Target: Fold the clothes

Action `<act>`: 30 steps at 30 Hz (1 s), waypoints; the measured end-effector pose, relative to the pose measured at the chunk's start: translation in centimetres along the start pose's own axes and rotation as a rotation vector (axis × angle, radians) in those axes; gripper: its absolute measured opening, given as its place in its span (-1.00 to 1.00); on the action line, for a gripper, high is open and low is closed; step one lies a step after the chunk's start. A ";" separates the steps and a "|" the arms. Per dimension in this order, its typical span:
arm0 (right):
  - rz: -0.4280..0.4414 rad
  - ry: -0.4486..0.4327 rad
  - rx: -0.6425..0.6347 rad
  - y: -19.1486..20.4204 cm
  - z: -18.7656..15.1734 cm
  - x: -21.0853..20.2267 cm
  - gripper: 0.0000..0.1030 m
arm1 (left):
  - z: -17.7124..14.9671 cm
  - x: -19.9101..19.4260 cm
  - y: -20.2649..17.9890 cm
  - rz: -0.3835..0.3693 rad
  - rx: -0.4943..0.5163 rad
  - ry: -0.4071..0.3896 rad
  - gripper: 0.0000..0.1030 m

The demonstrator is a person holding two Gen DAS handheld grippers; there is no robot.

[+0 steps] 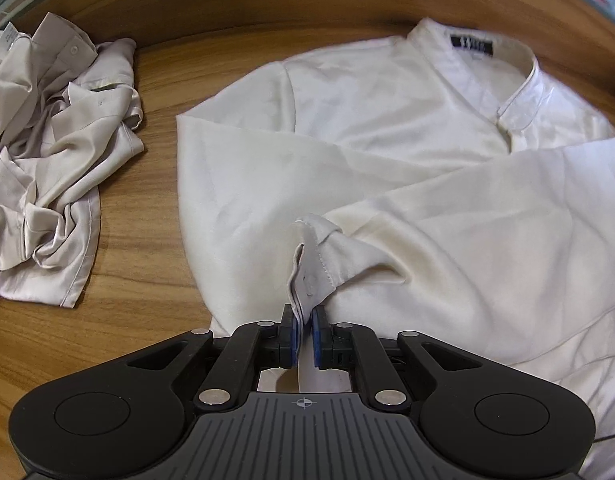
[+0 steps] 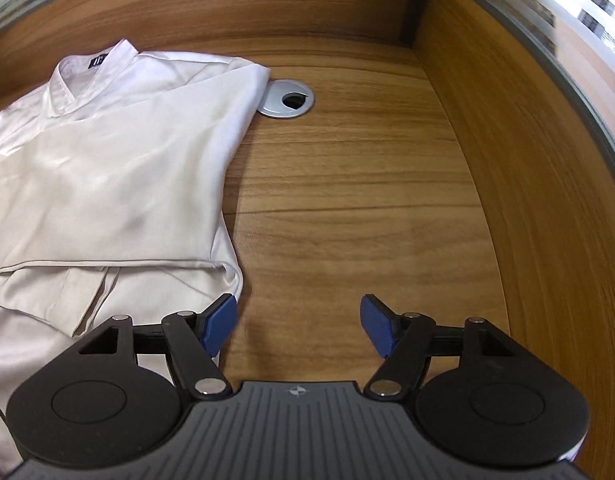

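Sleeve-folding step: left gripper [image 1: 305, 320] jaws clenched on the sleeve cuff [image 1: 313, 264] of the white shirt [image 1: 387, 120]; right gripper [image 2: 298, 326] jaws released, empty. Next: lay cuff flat, release

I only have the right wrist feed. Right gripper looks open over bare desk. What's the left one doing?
Observer: The left gripper is shut on the sleeve cuff of the white shirt, over the shirt's front.
Operator: Anything else on the desk left of the shirt?
Observer: Yes, a crumpled grey shirt lies in a heap on the wooden desk, apart from the white one.
Operator: Other sleeve folded in?
Observer: A sleeve already lies across the chest below the collar; the right gripper holds nothing.
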State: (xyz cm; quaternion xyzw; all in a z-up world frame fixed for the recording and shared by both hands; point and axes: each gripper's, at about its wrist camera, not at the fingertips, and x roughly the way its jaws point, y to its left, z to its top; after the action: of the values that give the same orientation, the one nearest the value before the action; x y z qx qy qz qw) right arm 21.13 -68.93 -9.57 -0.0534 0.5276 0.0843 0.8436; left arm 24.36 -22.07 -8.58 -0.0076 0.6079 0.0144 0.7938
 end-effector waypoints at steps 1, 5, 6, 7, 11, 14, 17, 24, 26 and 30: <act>0.001 0.001 0.006 -0.1 -0.1 0.0 0.44 | 0.2 -0.4 0.1 -0.013 0.007 -0.008 -0.83; 0.004 0.003 0.015 -0.2 -0.7 -0.7 0.46 | 1.3 -1.6 0.7 -0.023 0.011 -0.027 -0.84; 0.006 0.004 0.015 -0.1 -0.8 -0.7 0.46 | 1.5 -1.7 0.8 -0.014 0.013 -0.027 -0.84; 0.006 0.006 0.014 0.0 -0.8 -0.7 0.46 | 1.7 -1.5 0.9 0.014 0.017 -0.025 -0.84; 0.007 0.006 0.006 0.4 -0.9 -0.8 0.47 | 2.1 -1.4 1.4 0.039 0.022 -0.055 -0.91; -0.001 0.000 0.006 0.4 -1.0 -1.1 0.48 | 1.7 -4.4 1.2 -0.054 0.035 -0.225 -0.92; -0.012 0.001 0.022 0.0 -1.3 -1.2 0.48 | 1.4 -6.2 1.0 -0.067 0.043 -0.296 -0.91; -0.010 -0.010 0.009 -0.2 -0.6 -1.2 0.48 | 0.1 -0.3 2.8 0.091 -0.024 -0.074 -0.71; -0.005 -0.024 -0.006 0.0 -0.1 -1.4 0.48 | -0.7 -0.1 3.2 0.084 -0.047 -0.069 -0.48; 0.022 -0.044 -0.029 0.8 0.8 -1.4 0.48 | -2.2 -0.7 4.3 0.088 -0.086 -0.077 -0.29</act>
State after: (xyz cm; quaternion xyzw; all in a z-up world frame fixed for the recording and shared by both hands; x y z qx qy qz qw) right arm 21.10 -68.09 -7.93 -0.0579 0.5081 0.1020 0.8533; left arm 21.93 -17.87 -8.47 -0.0145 0.5757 0.0760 0.8140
